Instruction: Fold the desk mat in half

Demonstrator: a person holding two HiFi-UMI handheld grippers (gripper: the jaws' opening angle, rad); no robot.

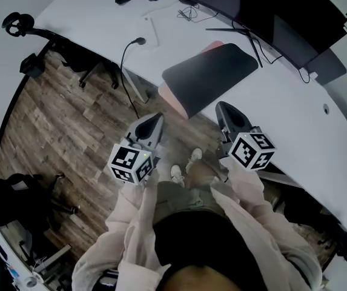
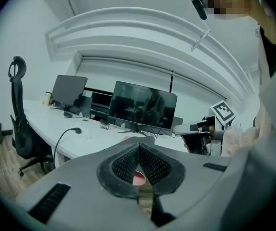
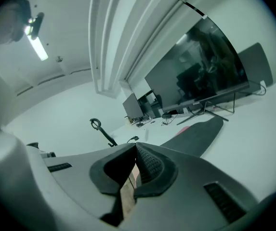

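The desk mat (image 1: 212,74) lies on the white desk (image 1: 100,17), black face up, with a pink layer (image 1: 172,99) showing under its near edge, which hangs slightly over the desk's front. In the right gripper view the desk mat (image 3: 198,136) stretches away ahead. My left gripper (image 1: 157,119) hangs over the wooden floor, short of the desk edge, its jaws shut on nothing. My right gripper (image 1: 221,107) hovers just off the mat's near corner, apart from it, also shut and empty. The left gripper (image 2: 138,147) view shows its pads meeting at the tip.
Dark monitors (image 1: 282,11) stand along the desk's far side with cables around them. A black cable (image 1: 128,53) drops off the desk's front edge. An office chair (image 1: 40,47) stands at the left on the wood floor. My shoes (image 1: 185,165) are below the grippers.
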